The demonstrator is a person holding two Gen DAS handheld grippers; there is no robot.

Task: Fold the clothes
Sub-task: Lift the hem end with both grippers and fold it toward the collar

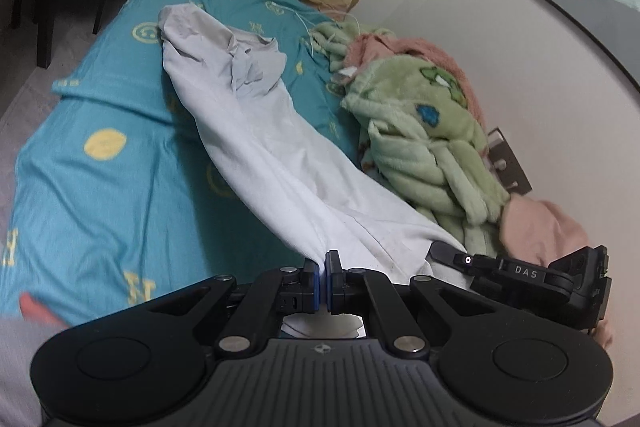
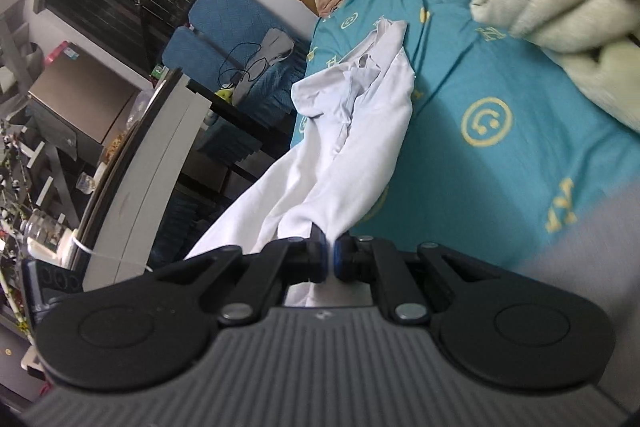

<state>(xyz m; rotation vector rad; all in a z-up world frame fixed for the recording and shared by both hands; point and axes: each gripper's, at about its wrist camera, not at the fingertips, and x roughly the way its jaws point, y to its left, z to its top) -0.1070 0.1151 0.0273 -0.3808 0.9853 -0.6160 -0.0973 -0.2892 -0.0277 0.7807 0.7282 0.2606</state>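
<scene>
Left wrist view: we are pinching white garment (image 1: 256,131) hem in left hand-held gripper (image 1: 323,281), jaws clamped | right hand-held gripper (image 2: 329,261) likewise clamping it | garment is trailing lengthwise away across bed (image 1: 100,187), equally near both

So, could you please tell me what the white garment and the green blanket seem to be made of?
White garment: thin, matte woven or knit cloth, perhaps cotton; it creases finely and drapes limp. Green blanket: plush fleece, likely synthetic; thick fuzzy ridged pile.
</scene>
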